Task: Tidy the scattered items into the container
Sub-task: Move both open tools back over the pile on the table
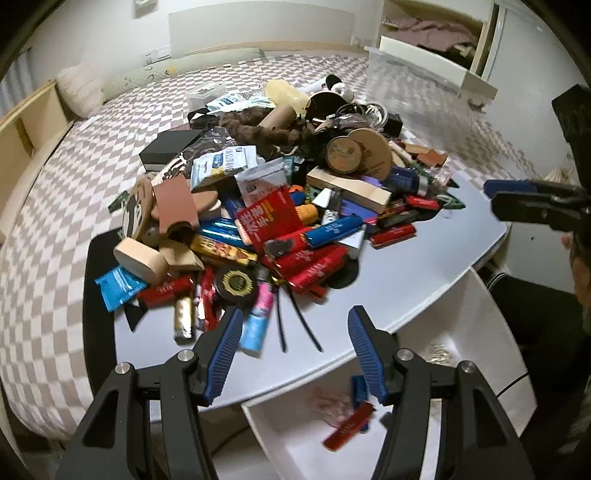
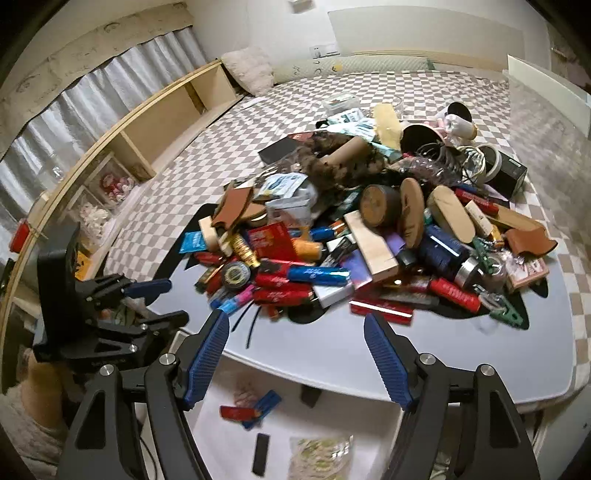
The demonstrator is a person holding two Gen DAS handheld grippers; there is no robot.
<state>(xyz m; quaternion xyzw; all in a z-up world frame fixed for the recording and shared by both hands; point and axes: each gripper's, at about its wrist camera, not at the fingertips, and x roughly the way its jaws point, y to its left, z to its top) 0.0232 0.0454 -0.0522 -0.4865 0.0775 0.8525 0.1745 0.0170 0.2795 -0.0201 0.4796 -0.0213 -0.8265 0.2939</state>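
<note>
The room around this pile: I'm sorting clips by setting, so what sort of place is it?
Most likely a bedroom at home. A bed with a checked cover and a pillow lies behind the white table, curtains hang beside it, and a wardrobe holding folded clothes stands open.

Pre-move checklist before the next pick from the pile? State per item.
1. Left claw empty, jaws apart: ok.
2. Right claw empty, jaws apart: ok.
3. White container sits below the table edge, within view of both claws: ok.
4. Earlier drops are inside it, red packet and blue packet: ok.
5. Pile still large on the grey table; task not done: not ok.
6. Nearest pick, pink-and-blue tube, lies loose at the pile's edge: ok.
</note>
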